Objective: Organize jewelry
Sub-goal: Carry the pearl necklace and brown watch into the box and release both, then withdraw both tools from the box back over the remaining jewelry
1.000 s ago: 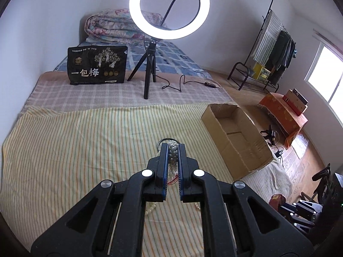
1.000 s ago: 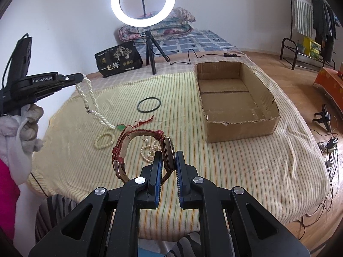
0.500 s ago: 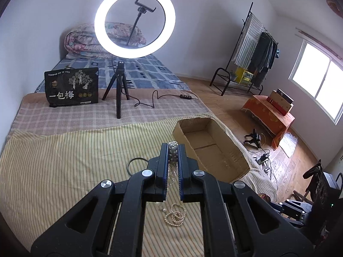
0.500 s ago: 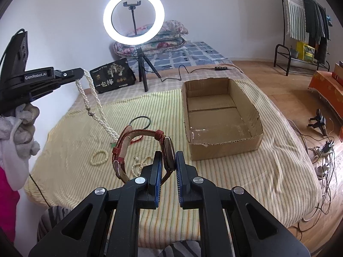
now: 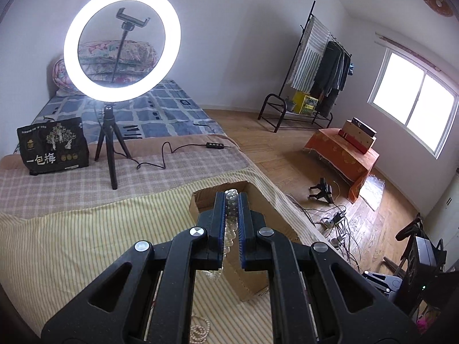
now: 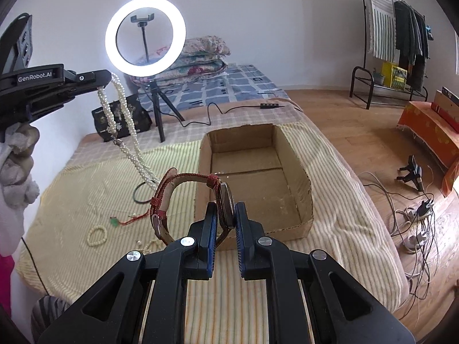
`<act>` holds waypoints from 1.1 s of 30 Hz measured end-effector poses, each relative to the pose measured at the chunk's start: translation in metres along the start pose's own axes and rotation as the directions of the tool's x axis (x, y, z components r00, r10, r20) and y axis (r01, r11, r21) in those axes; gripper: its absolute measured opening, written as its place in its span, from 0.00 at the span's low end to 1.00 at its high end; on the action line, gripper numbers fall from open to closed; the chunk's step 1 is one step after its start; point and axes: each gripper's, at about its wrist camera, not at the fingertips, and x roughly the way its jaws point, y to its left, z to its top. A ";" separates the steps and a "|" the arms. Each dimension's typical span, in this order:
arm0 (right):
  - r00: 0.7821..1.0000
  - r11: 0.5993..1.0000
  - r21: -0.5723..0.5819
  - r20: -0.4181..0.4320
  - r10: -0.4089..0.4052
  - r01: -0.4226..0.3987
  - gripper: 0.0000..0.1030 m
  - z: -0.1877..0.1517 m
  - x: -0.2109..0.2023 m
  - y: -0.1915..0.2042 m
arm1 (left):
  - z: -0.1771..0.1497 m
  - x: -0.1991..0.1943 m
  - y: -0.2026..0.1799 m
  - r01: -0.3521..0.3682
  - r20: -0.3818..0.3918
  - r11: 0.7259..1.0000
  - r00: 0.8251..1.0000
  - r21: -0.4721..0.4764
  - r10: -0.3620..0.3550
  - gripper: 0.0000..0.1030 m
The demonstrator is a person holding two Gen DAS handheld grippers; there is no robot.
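My left gripper [image 5: 231,197] is shut on a pearl necklace [image 5: 231,215]. In the right wrist view the left gripper [image 6: 104,78] is raised at the left and the pearl necklace [image 6: 120,114] hangs from it in long loops above the bed. My right gripper [image 6: 225,209] is shut on a wristwatch [image 6: 225,205] with a red strap [image 6: 163,200], held just before the near left corner of an open, empty cardboard box [image 6: 304,200]. The box [image 5: 200,200] lies right behind the left fingers in the left wrist view.
On the striped yellow cloth [image 6: 86,183] lie a black ring [image 6: 140,193], a red cord with a green bead [image 6: 126,222] and small pearl bracelets [image 6: 96,235]. A ring light on a tripod [image 6: 145,35] and a black bag [image 5: 53,146] stand behind. Cables lie on the floor at right [image 6: 413,212].
My left gripper has risen and swung right toward the box, lifting the pearl necklace off the cloth. My right gripper with the watch has moved closer to the box.
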 end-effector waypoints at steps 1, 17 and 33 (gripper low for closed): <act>1.000 1.000 0.001 -0.002 -0.009 0.009 0.10 0.002 0.004 -0.004 | 0.003 0.007 -0.004 0.004 -0.001 1.000 1.000 0.005 -0.004 0.05; 0.990 0.996 -0.005 -0.110 -0.088 0.088 0.10 0.003 0.066 -0.045 | -0.010 0.107 -0.031 -0.008 -0.114 1.000 0.993 -0.005 0.007 0.05; 0.992 0.992 0.026 -0.025 -0.123 0.123 0.51 0.020 0.018 -0.029 | -0.012 0.040 -0.024 -0.052 -0.089 0.997 0.994 0.050 0.057 0.19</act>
